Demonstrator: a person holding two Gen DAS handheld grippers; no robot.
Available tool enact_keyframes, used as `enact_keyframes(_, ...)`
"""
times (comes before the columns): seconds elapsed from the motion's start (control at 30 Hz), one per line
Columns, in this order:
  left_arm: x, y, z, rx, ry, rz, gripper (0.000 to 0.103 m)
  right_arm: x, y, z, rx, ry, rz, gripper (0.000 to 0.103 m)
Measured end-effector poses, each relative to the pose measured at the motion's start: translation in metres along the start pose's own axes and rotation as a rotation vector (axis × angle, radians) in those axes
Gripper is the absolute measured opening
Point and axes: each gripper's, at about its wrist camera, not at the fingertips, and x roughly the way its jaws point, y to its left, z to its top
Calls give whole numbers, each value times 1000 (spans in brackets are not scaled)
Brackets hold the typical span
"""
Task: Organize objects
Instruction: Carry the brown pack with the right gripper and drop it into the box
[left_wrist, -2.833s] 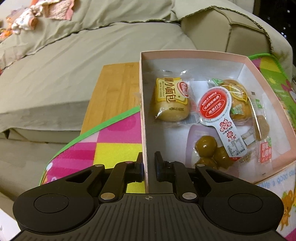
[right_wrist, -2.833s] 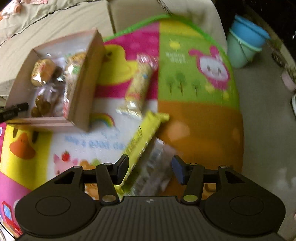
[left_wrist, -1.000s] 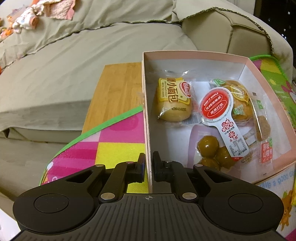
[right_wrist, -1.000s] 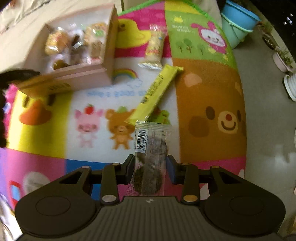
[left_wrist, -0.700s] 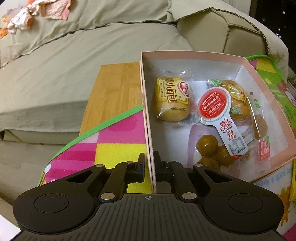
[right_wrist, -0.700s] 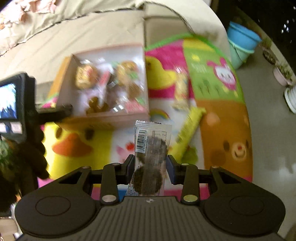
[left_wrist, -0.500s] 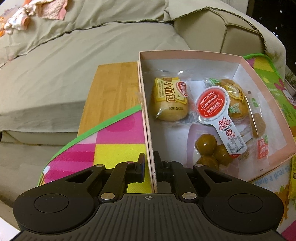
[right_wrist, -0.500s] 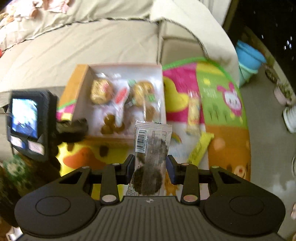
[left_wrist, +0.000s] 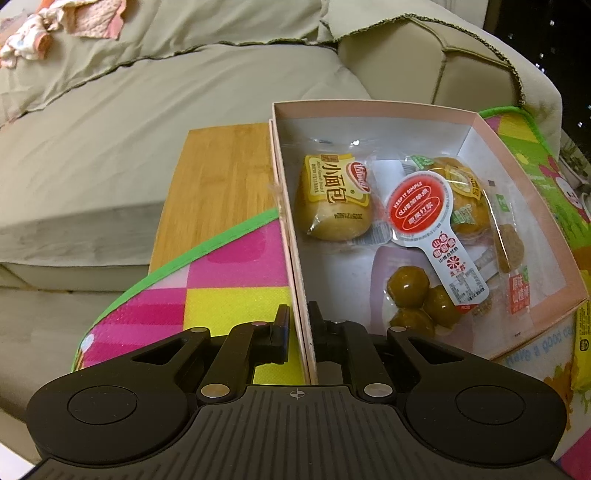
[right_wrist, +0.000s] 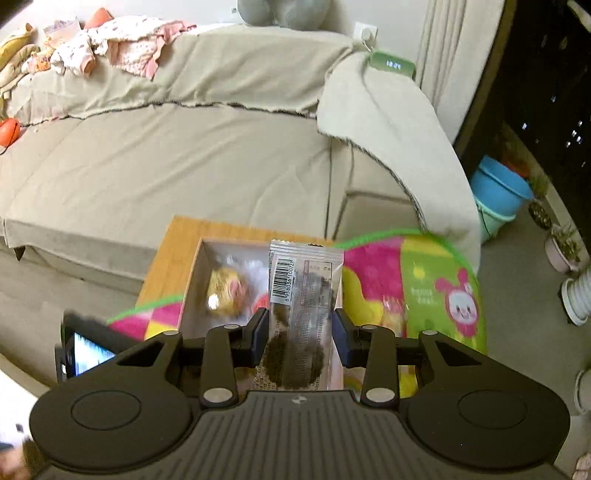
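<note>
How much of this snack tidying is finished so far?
Partly done: the pink box already holds a bread roll and other wrapped snacks. In hand: the left gripper clamps the box wall, and the right gripper carries a clear cookie packet above it. Left: a yellow packet on the mat.

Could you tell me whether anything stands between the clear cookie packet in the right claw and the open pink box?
Nothing visible does. The right claw holds the cookie packet above the box, whose top is open. The left claw only pinches its side wall; bare floor shows by the bread bun.
</note>
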Motion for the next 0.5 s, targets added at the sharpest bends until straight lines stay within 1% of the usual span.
enact_keyframes(0.07, 0, 0, -1, -5, -4, -1, 11, 9, 4, 10, -2, -20, 20, 37)
enact_keyframes(0.1, 0, 0, -1, -7, -6, -1, 11, 14, 6, 13, -3, -27, 20, 40)
enact_keyframes(0.17, 0, 0, 0, -7, -7, -3, 12, 26, 9, 19, 4, -30, 31, 44)
enact_keyframes(0.23, 0, 0, 0, -5, -8, -4, 13, 36, 9, 21, 13, -25, 28, 44)
enact_keyframes(0.37, 1, 1, -1, -18, -14, -5, 14, 51, -5, 10, 23, 1, 50, 45)
enact_keyframes(0.5, 0, 0, -3, -40, -21, 1, 14, 65, -40, -13, 38, 35, 46, 50)
